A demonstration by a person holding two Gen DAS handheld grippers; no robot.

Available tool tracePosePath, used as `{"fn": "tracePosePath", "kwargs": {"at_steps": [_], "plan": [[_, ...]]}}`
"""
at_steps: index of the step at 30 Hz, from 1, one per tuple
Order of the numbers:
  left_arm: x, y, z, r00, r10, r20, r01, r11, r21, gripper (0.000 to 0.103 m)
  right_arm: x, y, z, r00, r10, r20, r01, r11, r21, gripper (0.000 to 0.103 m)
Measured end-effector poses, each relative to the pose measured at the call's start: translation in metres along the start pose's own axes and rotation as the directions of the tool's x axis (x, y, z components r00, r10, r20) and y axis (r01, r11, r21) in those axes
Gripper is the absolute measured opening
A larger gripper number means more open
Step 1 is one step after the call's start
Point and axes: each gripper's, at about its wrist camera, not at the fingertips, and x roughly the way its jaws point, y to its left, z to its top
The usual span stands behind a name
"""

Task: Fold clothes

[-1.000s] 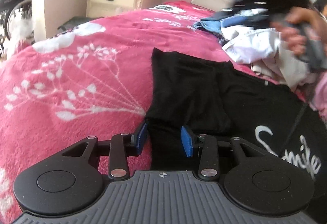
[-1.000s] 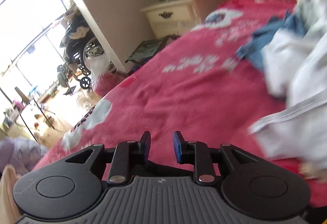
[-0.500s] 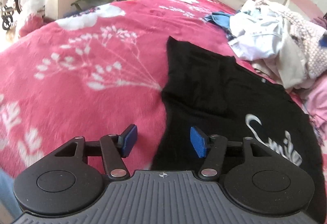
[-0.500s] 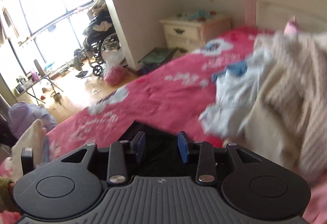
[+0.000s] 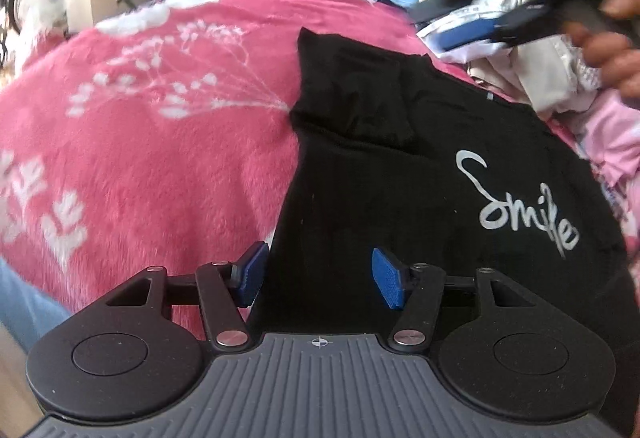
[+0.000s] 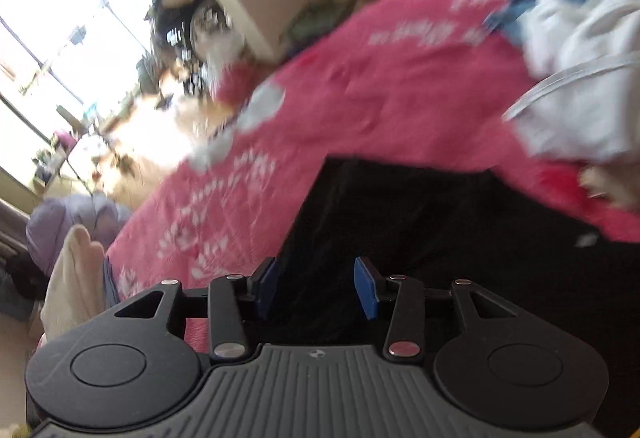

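Left wrist view: left gripper [image 5: 316, 280] spread, nothing between the pads, poised over the near-left edge of the black T-shirt [image 5: 420, 174], which lies flat on the plush pink blanket [image 5: 160, 158]. Right gripper [image 6: 316, 288], jaws just widened and empty, hovers over the shirt's far part; that view is blurred, so contact seems absent. Step judged: spreading finished, folding not begun. Next: pinch a thin, limp hem cleanly off the pile.

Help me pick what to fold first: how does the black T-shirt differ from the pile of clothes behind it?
The black T-shirt lies spread flat, with white "Smile" lettering; the pile of clothes is heaped and crumpled. The T-shirt is one dark garment; the pile mixes white, blue and pink pieces. Both rest on the pink blanket.
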Motion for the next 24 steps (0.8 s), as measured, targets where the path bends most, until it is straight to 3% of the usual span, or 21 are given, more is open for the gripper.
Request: {"fn": "tracePosePath", "kwargs": {"at_steps": [6, 11, 18, 21, 24], "plan": [[-0.012, 0.007, -0.014, 0.999, -0.029, -0.042, 0.03, 1.0, 0.005, 0.048, 0.07, 0.039, 0.027, 0.991, -0.13, -0.044, 0.128, 0.991, -0.045, 0.05], [-0.018, 0.009, -0.024, 0.998, -0.033, -0.058, 0.035, 0.999, 0.022, 0.043, 0.121, 0.053, 0.036, 0.953, -0.276, -0.129, 0.268, 0.96, -0.077, 0.05], [-0.02, 0.0, -0.031, 0.999, 0.028, -0.045, -0.023, 0.994, 0.106, 0.039, 0.14, 0.059, 0.033, 0.925, -0.349, -0.15, 0.333, 0.935, -0.126, 0.051], [-0.02, -0.002, -0.033, 0.998, 0.054, -0.023, -0.051, 0.993, 0.102, 0.022, 0.139, 0.059, 0.031, 0.919, -0.364, -0.15, 0.342, 0.927, -0.156, 0.041], [-0.022, -0.001, -0.034, 0.998, 0.056, -0.007, -0.055, 0.994, 0.098, 0.01, 0.133, 0.053, 0.03, 0.919, -0.371, -0.137, 0.352, 0.925, -0.142, 0.024]]}}
